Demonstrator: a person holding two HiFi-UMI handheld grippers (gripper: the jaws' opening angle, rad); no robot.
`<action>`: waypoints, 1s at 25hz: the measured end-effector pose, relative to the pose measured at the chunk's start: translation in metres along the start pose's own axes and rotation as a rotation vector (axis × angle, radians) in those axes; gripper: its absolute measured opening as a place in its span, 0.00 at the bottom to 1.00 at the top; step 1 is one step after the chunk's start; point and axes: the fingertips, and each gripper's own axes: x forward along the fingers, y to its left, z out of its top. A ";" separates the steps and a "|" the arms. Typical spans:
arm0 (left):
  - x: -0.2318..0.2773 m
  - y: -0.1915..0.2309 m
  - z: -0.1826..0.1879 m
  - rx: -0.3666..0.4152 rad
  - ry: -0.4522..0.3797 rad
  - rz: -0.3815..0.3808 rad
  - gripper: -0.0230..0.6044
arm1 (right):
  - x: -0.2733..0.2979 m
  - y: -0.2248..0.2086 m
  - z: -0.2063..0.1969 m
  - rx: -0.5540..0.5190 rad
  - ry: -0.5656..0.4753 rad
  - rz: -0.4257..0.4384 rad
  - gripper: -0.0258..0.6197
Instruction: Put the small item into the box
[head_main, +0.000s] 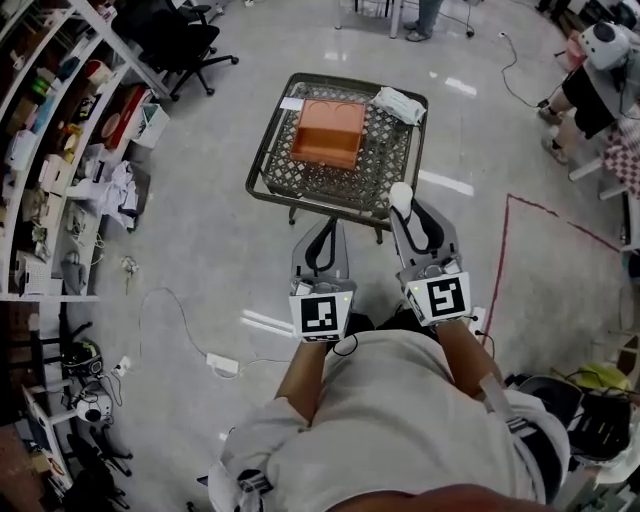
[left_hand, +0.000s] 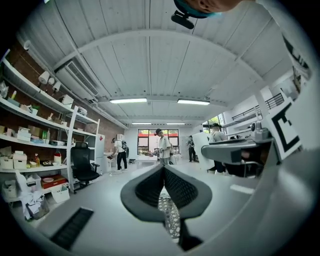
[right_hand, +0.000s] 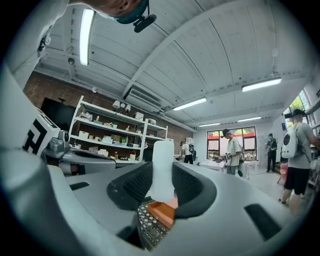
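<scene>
An orange open box (head_main: 328, 132) sits on a wire-mesh cart (head_main: 268, 185) in front of me. My right gripper (head_main: 401, 206) is shut on a small white cylindrical item (head_main: 400, 195), held just above the cart's near right edge. In the right gripper view the white item (right_hand: 162, 167) stands upright between the pads, with the orange box (right_hand: 162, 210) below and beyond it. My left gripper (head_main: 322, 238) is shut on nothing, just short of the cart's near edge. In the left gripper view its tips (left_hand: 163, 169) meet over the mesh (left_hand: 170, 217).
A white packet (head_main: 398, 104) lies at the cart's far right corner and a small white card (head_main: 291, 103) at its far left. Cluttered shelves (head_main: 55, 140) line the left side. A black office chair (head_main: 185, 45) stands behind. Cables and a power strip (head_main: 222, 363) lie on the floor. A person (head_main: 590, 85) sits at the right.
</scene>
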 end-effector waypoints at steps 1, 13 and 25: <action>-0.001 0.006 -0.002 -0.002 0.001 -0.002 0.05 | 0.003 0.003 0.001 -0.004 0.001 -0.004 0.22; 0.036 0.034 -0.034 -0.041 0.038 -0.022 0.05 | 0.046 0.007 -0.032 0.013 0.084 0.026 0.22; 0.137 0.098 -0.042 -0.016 0.092 0.057 0.05 | 0.157 -0.057 -0.054 0.037 0.074 0.072 0.22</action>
